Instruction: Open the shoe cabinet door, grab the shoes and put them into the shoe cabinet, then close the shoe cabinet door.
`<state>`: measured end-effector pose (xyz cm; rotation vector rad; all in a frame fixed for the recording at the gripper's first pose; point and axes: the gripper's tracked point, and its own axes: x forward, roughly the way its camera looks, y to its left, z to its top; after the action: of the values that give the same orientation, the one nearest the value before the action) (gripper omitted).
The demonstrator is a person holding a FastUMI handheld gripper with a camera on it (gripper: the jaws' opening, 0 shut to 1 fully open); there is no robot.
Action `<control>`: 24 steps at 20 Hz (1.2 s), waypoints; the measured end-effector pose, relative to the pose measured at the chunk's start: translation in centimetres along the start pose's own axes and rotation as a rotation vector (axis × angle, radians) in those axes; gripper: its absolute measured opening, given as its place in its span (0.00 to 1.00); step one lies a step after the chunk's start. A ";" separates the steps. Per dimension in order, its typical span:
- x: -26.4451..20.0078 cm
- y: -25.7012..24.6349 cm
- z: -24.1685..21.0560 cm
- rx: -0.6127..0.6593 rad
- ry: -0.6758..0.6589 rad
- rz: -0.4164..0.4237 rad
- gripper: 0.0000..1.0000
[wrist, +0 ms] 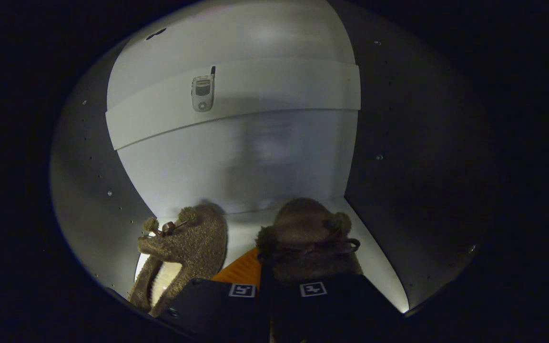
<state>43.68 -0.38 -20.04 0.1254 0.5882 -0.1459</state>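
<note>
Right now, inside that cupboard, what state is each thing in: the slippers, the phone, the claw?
Left slipper: on the cabinet floor, lying tilted, its lining showing.
Right slipper: upright on the floor, just ahead of the claw.
Flip phone: closed, lying on the shelf above.
Claw: fingers close together at the right slipper's heel; grip unclear.

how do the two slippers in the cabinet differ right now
The left slipper lies free beside the fingers, while the right slipper sits just ahead of the gripper, whose fingers are nearly together at its near edge. The left slipper shows its pale inside; the right slipper shows just its fuzzy top. Both are brown, fuzzy, with pompoms, on the cabinet floor.
</note>
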 end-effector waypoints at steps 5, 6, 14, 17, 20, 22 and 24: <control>-1.4 0.9 -0.6 0.035 0.051 0.042 0.42; -2.0 1.3 -0.4 0.046 0.052 0.057 0.54; -9.0 -0.3 0.1 -0.043 0.025 0.039 0.97; -13.0 -0.5 1.7 -0.065 -0.101 0.053 0.97; -18.5 0.0 2.8 -0.083 -0.260 0.071 0.97; -22.9 -0.2 3.0 -0.107 -0.349 0.064 0.97; -28.1 -0.5 2.6 -0.126 -0.430 0.059 0.97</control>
<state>21.90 1.59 -2.14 -0.0121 0.1640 -0.0741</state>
